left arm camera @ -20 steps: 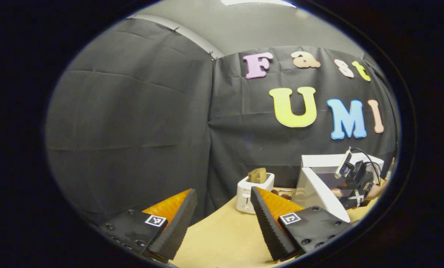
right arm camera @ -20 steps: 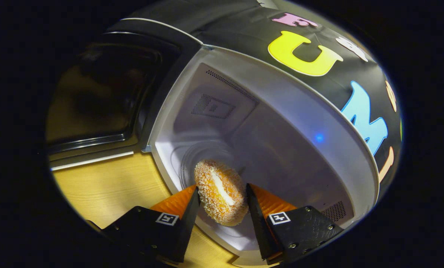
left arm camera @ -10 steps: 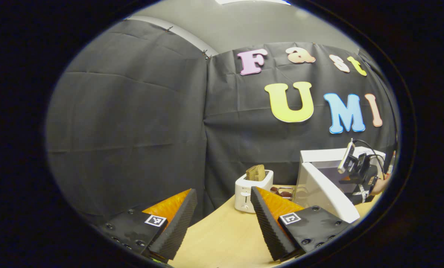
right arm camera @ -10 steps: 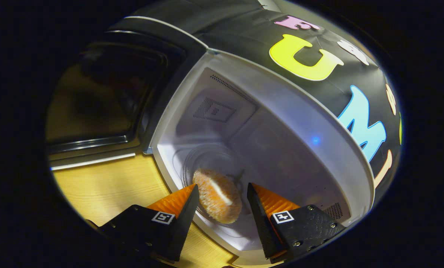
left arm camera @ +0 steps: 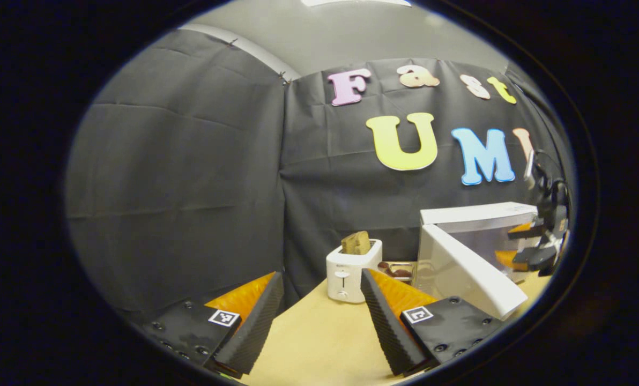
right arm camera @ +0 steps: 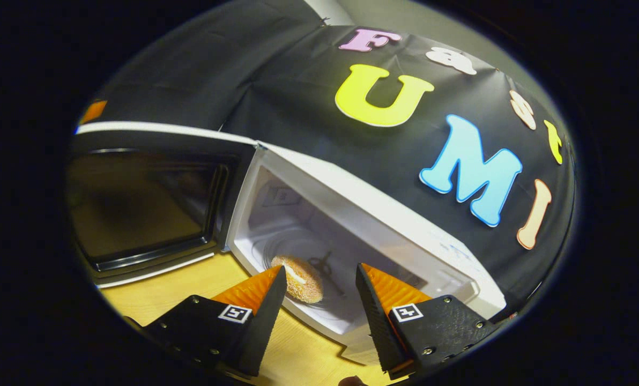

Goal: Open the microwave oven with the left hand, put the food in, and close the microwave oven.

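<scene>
The white box-shaped microwave oven (right arm camera: 351,236) stood open at centre frame; the crumbed round pastry (right arm camera: 298,279) had been released onto its turntable. The right claw (right arm camera: 319,292) was withdrawn, spread apart, empty. The left claw (left arm camera: 319,311), lower frame, was likewise apart; door closing remained.

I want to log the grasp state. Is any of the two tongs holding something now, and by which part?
Nothing is held. The right tongs are open, with the bun lying inside the microwave. The left tongs are open too.
</scene>
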A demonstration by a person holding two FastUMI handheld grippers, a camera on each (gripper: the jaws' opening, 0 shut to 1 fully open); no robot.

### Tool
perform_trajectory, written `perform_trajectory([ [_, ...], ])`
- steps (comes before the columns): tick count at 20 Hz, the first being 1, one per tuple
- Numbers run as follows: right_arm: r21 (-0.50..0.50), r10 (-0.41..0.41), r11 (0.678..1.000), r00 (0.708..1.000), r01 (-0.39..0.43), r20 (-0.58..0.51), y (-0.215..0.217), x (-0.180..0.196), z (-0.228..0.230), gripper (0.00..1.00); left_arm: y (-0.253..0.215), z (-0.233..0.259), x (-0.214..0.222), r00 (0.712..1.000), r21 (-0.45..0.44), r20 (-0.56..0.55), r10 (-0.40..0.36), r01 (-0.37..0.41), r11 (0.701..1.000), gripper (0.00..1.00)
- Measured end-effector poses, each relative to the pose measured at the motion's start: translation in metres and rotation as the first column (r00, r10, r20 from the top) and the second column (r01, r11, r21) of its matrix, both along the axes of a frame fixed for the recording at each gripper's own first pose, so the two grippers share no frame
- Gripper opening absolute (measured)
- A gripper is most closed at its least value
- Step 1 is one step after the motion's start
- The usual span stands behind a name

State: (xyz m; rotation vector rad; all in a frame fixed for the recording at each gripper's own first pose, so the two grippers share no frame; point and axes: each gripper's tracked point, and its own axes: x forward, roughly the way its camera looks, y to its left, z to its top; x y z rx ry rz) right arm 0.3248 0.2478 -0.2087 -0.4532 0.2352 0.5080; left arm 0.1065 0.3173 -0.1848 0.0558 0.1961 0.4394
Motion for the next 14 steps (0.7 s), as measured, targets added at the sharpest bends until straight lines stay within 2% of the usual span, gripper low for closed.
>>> perform_trajectory([
  [3,0.079,-0.026,0.997,0.999,0.023,0.028,-0.017,-0.017,0.034,0.8,-0.004,-0.019,-0.001,1.0,-0.012,-0.023,-0.006,0.006,1.0,0.96],
  [5,0.135,-0.049,0.99,0.997,0.04,0.062,-0.03,-0.03,0.056,0.8,-0.013,-0.027,0.001,1.0,-0.038,-0.02,-0.019,0.018,0.999,0.93],
  [7,0.15,-0.073,0.987,0.994,0.06,0.083,-0.045,-0.044,0.069,0.8,-0.021,-0.038,0.002,0.999,-0.049,-0.036,-0.035,0.034,0.998,0.95],
  [11,0.169,-0.109,0.981,0.99,0.092,0.09,-0.069,-0.065,0.076,0.8,-0.049,-0.049,0.004,0.994,-0.089,-0.052,-0.098,0.093,0.992,0.64],
  [12,0.164,-0.116,0.981,0.99,0.101,0.083,-0.073,-0.067,0.073,0.8,-0.057,-0.051,0.005,0.992,-0.096,-0.057,-0.115,0.109,0.989,0.51],
  [14,0.165,-0.127,0.98,0.99,0.115,0.064,-0.082,-0.075,0.068,0.8,-0.074,-0.053,0.008,0.987,-0.094,-0.065,-0.149,0.143,0.985,0.37],
])
